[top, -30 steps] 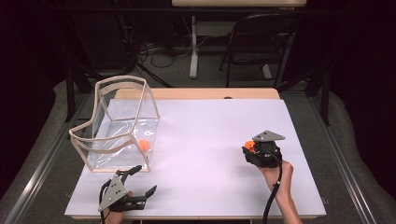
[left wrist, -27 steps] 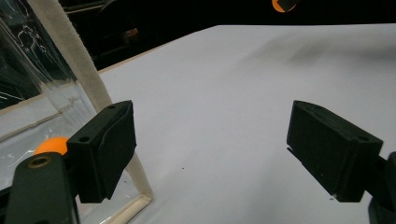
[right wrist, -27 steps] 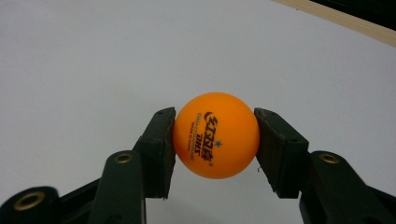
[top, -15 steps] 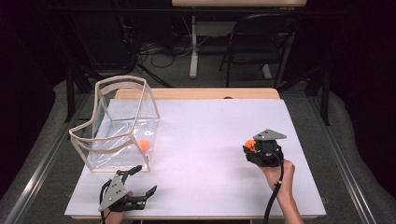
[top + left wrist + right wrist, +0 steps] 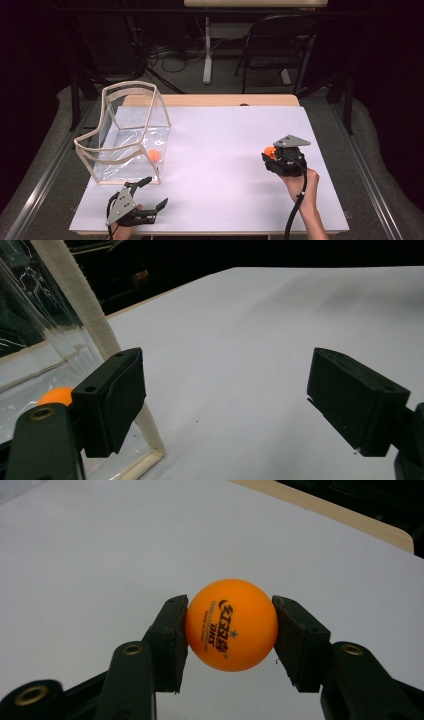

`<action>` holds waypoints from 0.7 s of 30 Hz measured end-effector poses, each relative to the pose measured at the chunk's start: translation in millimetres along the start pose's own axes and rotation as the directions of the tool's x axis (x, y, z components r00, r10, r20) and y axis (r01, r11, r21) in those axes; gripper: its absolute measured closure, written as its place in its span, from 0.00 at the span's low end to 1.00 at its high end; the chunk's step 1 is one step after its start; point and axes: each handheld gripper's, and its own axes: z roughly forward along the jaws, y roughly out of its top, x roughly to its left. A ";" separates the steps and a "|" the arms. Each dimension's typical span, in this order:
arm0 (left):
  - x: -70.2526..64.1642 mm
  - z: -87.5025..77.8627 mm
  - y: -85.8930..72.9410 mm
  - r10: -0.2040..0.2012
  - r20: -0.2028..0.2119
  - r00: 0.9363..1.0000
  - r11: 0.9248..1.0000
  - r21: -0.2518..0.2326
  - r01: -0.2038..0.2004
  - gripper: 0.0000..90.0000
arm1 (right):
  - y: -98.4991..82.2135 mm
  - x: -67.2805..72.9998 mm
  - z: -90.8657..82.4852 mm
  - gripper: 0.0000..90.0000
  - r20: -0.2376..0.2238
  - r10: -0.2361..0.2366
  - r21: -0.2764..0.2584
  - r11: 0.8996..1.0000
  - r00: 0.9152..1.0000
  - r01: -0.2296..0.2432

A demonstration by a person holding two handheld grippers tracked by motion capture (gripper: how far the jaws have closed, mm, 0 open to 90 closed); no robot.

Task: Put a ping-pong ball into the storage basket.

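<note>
Right tongs (image 5: 231, 630) clamped on orange ping-pong ball (image 5: 231, 625) just above white counter (image 5: 225, 150), left tongs (image 5: 225, 405) apart, nothing between them, clear plastic container (image 5: 127, 135) just beside left jaw, second orange ball (image 5: 153, 155) inside it

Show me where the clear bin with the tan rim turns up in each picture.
High view: bin stands at the table's left, a ball inside.
Left gripper view: its corner post at the left edge, same ball behind the jaw.
Right gripper view: not in it.
Shared landmark: white table.
</note>
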 end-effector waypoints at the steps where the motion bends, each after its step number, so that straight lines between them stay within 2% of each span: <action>1: 0.0 0.0 0.1 0.002 0.000 1.000 1.000 0.001 -0.002 0.18 | 0.9 -0.1 -1.4 0.56 0.002 0.002 -0.002 1.000 1.000 -0.002; 10: 0.1 -0.1 0.2 0.002 -0.001 1.000 1.000 0.002 -0.002 0.18 | 13.4 -1.0 -13.9 0.56 0.012 -0.014 -0.015 1.000 1.000 0.014; 21: 0.0 -0.5 0.4 0.003 0.000 1.000 1.000 0.001 -0.003 0.18 | 27.0 0.5 -20.9 0.56 0.016 -0.035 -0.029 0.999 0.999 0.036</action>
